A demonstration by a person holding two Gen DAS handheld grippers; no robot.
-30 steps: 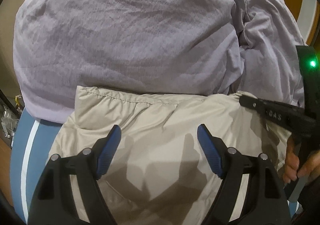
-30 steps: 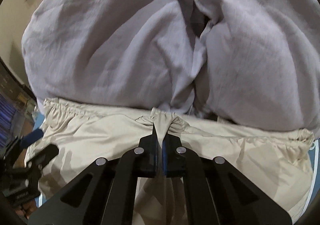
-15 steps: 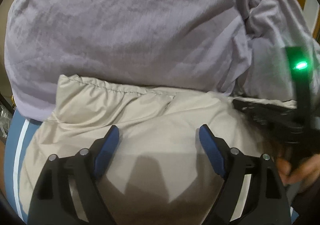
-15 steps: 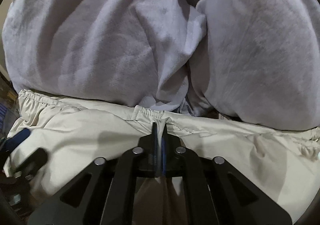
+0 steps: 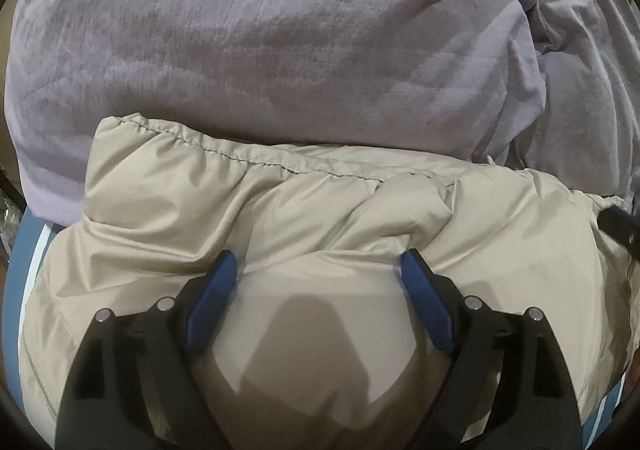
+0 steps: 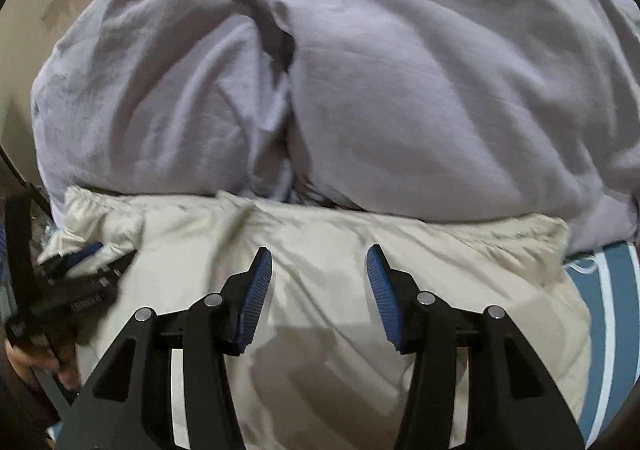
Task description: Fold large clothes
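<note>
In the left wrist view, the left tongs [image 5: 316, 270] are standing wide and opening a little further, with nothing pinched between the blue pads [image 5: 212, 306]. They are sitting lower and closer over the beige padded jacket [image 5: 280, 210] than a second ago, tips pressing into its puffy fabric. The jacket is lying folded on the blue striped bed sheet [image 5: 22, 290], its stitched hem butting against the crumpled lilac duvet [image 5: 260, 50].

In the right wrist view, the right tongs [image 6: 319, 262] are opening: a second ago they were pinching the jacket's hem, and now the jaws are parting over bare cloth with nothing between them. The released hem [image 6: 248, 210] is dropping flat beside the duvet. This fold seems laid down, so the next likely calls for a fresh grip. The left tongs [image 6: 80, 270] are showing at the far left.
</note>
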